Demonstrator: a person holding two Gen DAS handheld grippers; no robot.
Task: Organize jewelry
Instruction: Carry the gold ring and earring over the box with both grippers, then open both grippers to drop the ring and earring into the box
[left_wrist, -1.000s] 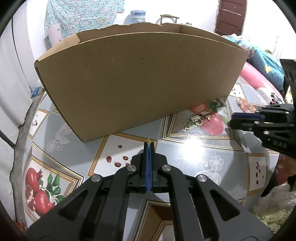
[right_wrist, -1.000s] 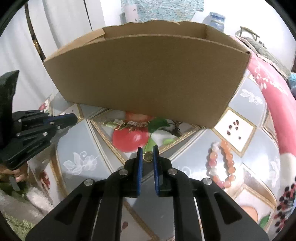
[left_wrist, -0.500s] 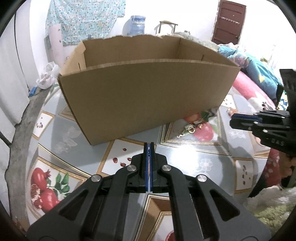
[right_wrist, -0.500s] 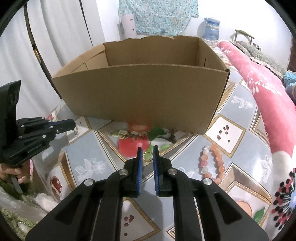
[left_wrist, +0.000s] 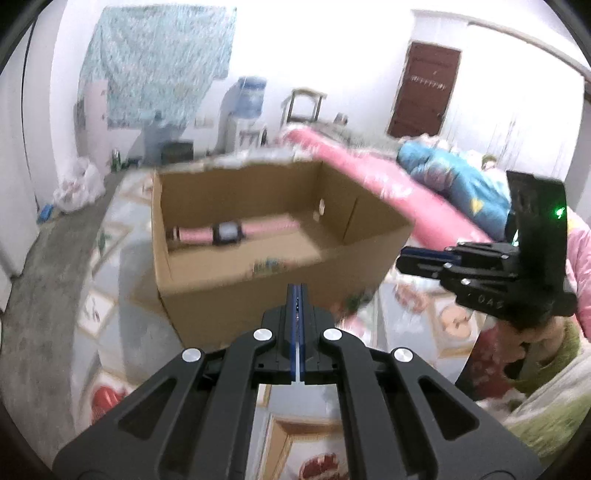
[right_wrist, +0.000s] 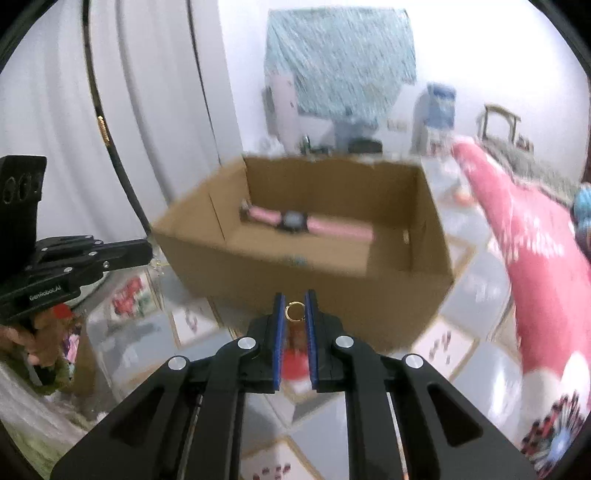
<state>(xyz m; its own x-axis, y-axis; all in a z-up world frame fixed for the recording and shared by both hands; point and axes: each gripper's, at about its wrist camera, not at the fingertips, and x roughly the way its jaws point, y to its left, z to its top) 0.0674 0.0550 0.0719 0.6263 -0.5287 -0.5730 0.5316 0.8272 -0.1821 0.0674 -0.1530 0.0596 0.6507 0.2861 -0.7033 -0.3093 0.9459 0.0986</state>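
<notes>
Box (left_wrist: 258, 295) contents blurred, indistinct

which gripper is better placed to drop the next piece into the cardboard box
Right, I'd judge. The right gripper is shut on a small gold ring, facing the open cardboard box. The left gripper is shut with nothing visible between its pads.

Two raised wrist views down into one shared cardboard box (left_wrist: 258, 288).
</notes>
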